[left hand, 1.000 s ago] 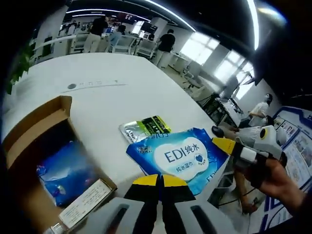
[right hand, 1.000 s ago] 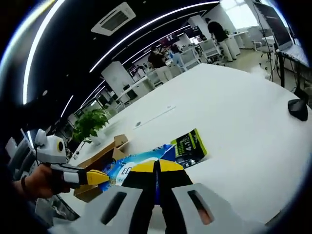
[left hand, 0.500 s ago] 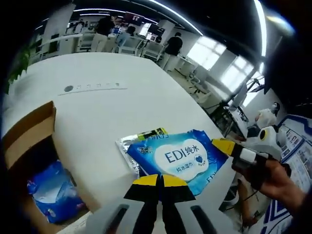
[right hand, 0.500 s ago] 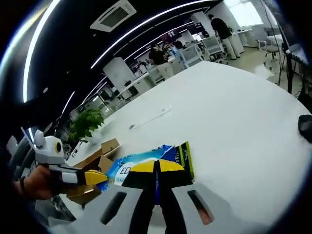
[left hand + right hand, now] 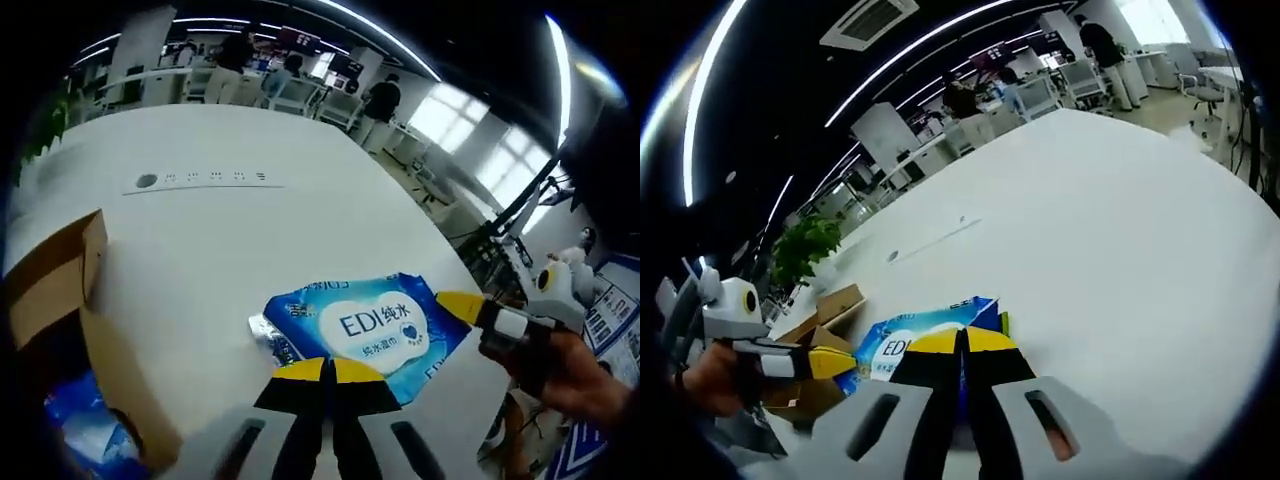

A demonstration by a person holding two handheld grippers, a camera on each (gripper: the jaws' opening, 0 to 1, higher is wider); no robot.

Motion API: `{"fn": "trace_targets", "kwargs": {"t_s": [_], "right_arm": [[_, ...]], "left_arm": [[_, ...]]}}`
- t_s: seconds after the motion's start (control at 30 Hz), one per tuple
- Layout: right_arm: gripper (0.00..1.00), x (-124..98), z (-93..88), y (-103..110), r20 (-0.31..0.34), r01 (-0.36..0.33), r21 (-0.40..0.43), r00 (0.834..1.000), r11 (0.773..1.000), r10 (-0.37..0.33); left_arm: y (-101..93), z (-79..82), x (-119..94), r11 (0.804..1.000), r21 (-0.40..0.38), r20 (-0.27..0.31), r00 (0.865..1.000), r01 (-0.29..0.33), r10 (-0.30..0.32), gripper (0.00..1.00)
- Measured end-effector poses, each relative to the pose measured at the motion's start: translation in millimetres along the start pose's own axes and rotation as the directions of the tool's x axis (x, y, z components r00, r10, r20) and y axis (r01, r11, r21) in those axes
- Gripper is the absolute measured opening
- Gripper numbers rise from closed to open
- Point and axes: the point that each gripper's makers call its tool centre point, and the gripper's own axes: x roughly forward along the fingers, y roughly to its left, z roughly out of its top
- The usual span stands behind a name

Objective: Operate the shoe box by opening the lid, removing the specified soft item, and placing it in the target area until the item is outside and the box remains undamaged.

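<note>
The blue wet-wipes pack (image 5: pixel 372 325) marked EDI hangs over the white table (image 5: pixel 230 220), held at two edges. My left gripper (image 5: pixel 325 371) is shut on its near edge. My right gripper (image 5: pixel 459 305), in a person's hand, comes in from the right and pinches the pack's right corner. In the right gripper view my right gripper (image 5: pixel 961 342) is shut on the wipes pack (image 5: pixel 902 334), and the left gripper (image 5: pixel 828 362) grips its left end. The open cardboard shoe box (image 5: pixel 55 295) lies at the left, a second blue pack (image 5: pixel 72 432) inside.
A silver packet (image 5: pixel 261 329) peeks out from under the wipes pack. The shoe box (image 5: pixel 828 303) stands by a potted plant (image 5: pixel 805 250). The table top (image 5: pixel 1100 220) spreads wide beyond the pack. People stand at desks far behind.
The wipes pack has travelled over the green and silver packet, now almost covering it. The left view has swung away from the box, which sits further left.
</note>
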Motion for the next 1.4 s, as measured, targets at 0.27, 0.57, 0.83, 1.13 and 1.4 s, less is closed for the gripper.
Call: {"fn": "trace_targets", "kwargs": {"t_s": [0.27,0.57,0.83,1.13,1.4], "right_arm": [[0.0,8.6,-16.0,-1.9,-0.036,-0.016,-0.025,0.999,1.0,0.015],[0.0,3.2,-29.8,-12.6,-0.051,0.001,-0.017,0.999,1.0,-0.002],[0.0,9.5,-23.3,-10.3,-0.04,0.012,-0.024,0.999,1.0,-0.013],[0.0,6.9,-11.5,-9.3,-0.004,0.022,-0.036,1.0,0.999,-0.022],[0.0,-13.1,-13.4,-9.4,0.017,0.061,-0.014,0.998,0.998,-0.061]], "left_arm": [[16.7,-13.9,6.1,0.999,-0.004,-0.02,0.998,-0.052,0.052,0.0],[22.5,-18.8,5.0,0.998,0.007,-0.02,0.998,-0.057,0.057,0.0],[26.1,-16.2,7.2,0.998,0.005,-0.013,0.998,-0.061,0.061,0.01],[33.6,-8.3,-5.5,0.998,0.008,0.017,0.998,-0.061,0.061,0.02],[44.5,-0.9,-29.2,0.999,-0.006,0.054,0.997,-0.051,0.051,0.02]]}}
